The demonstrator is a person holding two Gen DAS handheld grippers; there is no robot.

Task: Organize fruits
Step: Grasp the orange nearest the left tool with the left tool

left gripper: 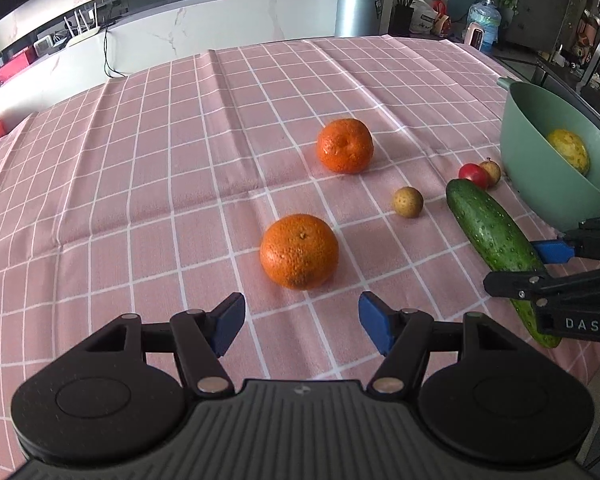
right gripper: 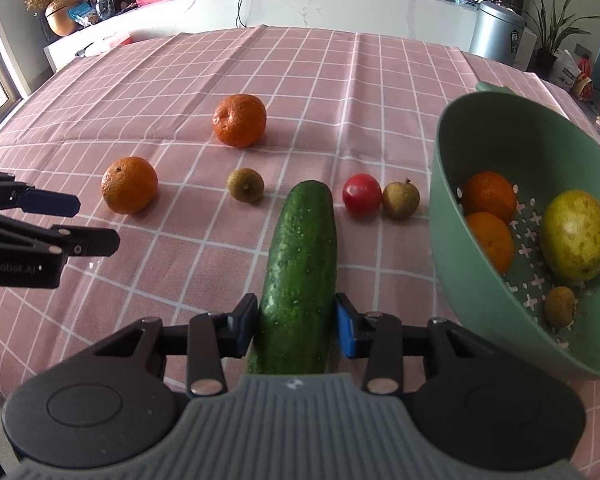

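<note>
Between the right gripper's [right gripper: 296,326] blue pads, clamped near its close end: cucumber [right gripper: 302,264], long axis pointing straight ahead, apparently not yet lifted off the tabletop [right gripper: 180,80]. Just right of that gripper, tilted toward it: green bowl [right gripper: 452,216], already holding two oranges [right gripper: 489,220], a yellow-green fruit [right gripper: 576,234] and a small brown one [right gripper: 559,306]. Left gripper [left gripper: 302,322] spread wide and empty, near orange [left gripper: 299,251] just ahead between its fingers, untouched. Farther ahead, far orange [left gripper: 344,145]; ahead and right, brown fruit [left gripper: 407,201], red fruit [left gripper: 474,175] and a second brown fruit [left gripper: 490,171]. Roughly four in, six out; judged under halfway.
</note>
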